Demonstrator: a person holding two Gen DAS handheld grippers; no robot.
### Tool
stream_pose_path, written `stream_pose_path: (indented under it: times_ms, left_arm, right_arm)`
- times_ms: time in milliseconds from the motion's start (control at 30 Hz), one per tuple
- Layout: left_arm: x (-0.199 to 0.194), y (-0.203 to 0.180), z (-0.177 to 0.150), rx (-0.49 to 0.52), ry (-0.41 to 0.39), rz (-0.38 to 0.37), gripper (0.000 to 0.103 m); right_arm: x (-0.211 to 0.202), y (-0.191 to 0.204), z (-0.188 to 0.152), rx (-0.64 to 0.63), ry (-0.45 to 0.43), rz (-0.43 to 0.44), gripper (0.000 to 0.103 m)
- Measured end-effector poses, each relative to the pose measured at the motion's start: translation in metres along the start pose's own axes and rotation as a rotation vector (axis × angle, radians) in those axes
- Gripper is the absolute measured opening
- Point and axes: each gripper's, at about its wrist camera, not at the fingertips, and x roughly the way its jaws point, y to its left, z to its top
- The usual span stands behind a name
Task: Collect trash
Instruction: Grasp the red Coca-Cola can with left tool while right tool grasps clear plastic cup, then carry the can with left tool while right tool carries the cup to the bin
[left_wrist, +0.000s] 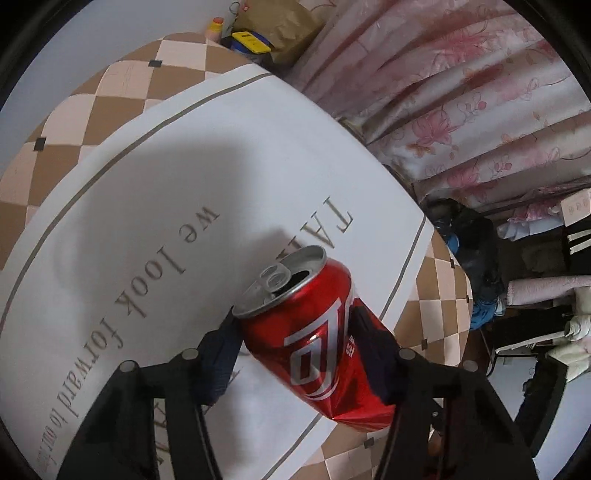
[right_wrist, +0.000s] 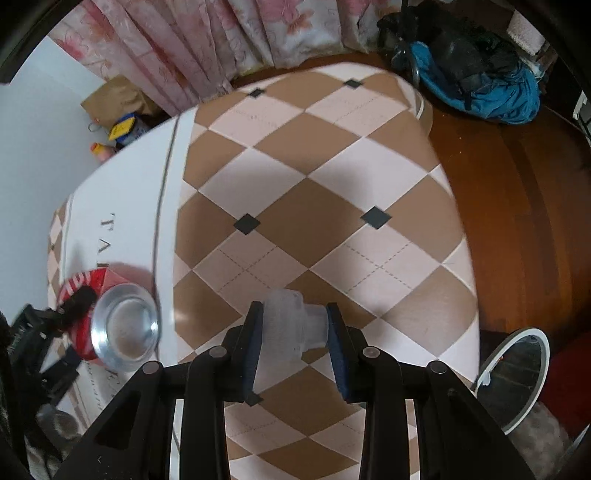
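The left gripper (left_wrist: 295, 332) has its jaws closed on a tilted red can (left_wrist: 314, 339), held above the white cloth (left_wrist: 147, 184) near the counter's (left_wrist: 110, 92) right edge.
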Motion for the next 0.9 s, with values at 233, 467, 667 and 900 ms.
stream_pose_path:
  times_ms: [233, 467, 667, 900]
  left_arm:
    - [-0.012, -0.016, -0.009, 0.129, -0.094, 0.070, 0.054]
    - [-0.054, -0.047, -0.037, 0.378, -0.259, 0.236, 0.054]
    - [-0.092, -0.058, -0.069, 0.514, -0.340, 0.315, 0.054]
    - [-0.145, -0.069, -0.118, 0.601, -0.383, 0.320, 0.054]
  right_arm:
    - [-0.006, 0.011, 0.001, -0.046, -0.048, -0.006, 0.033]
    - [-0.022, 0.012, -0.027, -0.077, -0.112, -0.009, 0.033]
    - [-0.049, 0.000, -0.071, -0.068, -0.166, 0.022, 0.033]
    - [-0.100, -0.017, -0.117, -0.069, -0.245, 0.047, 0.033]
